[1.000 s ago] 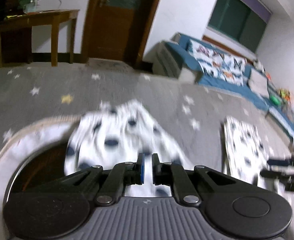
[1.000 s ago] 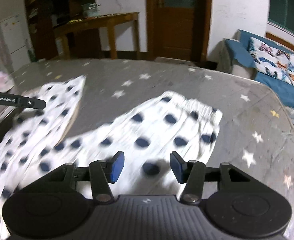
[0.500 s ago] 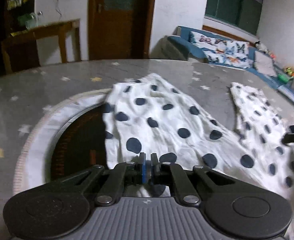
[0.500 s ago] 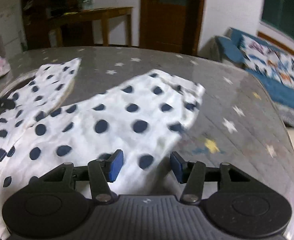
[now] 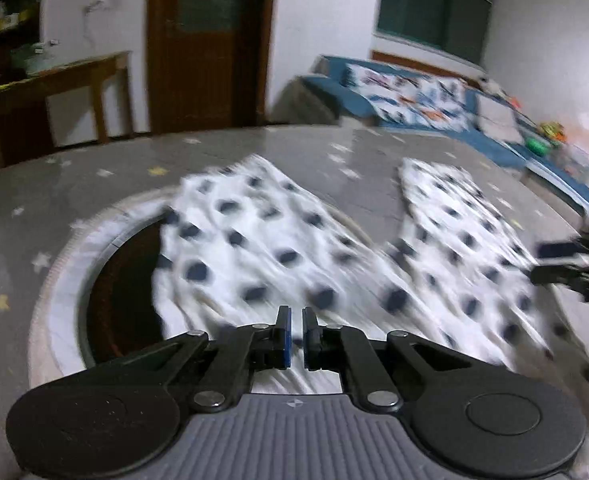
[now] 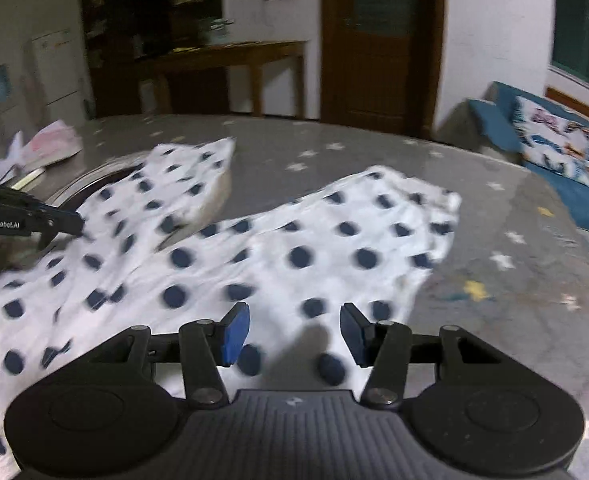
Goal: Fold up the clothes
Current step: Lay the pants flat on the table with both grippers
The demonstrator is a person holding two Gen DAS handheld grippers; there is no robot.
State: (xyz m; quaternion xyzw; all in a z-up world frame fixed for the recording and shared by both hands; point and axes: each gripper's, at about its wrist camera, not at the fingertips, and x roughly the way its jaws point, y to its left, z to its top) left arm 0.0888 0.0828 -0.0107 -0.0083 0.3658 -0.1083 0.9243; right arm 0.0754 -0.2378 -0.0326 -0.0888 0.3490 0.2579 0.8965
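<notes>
A white garment with dark blue dots point(image 5: 278, 248) lies spread on the grey star-patterned table point(image 5: 94, 168), its two legs pointing away; it also shows in the right wrist view point(image 6: 294, 248). My left gripper point(image 5: 296, 330) has its jaws nearly together, a narrow gap showing, at the garment's near edge; whether cloth is pinched is unclear. My right gripper point(image 6: 294, 332) is open just above the cloth, holding nothing. The right gripper also shows at the right edge of the left wrist view point(image 5: 574, 264), and the left gripper at the left edge of the right wrist view point(image 6: 22, 216).
A round inset with a pale rim point(image 5: 66, 264) sits in the table under the garment's left part. Pink and white papers point(image 6: 42, 148) lie at the table's far left. A blue sofa point(image 5: 434, 96), a wooden side table point(image 6: 230, 56) and a door stand beyond.
The left gripper's jaws have parted slightly from fully shut. Both views have shifted over the garment, which now looks more spread out. The right gripper stays open.
</notes>
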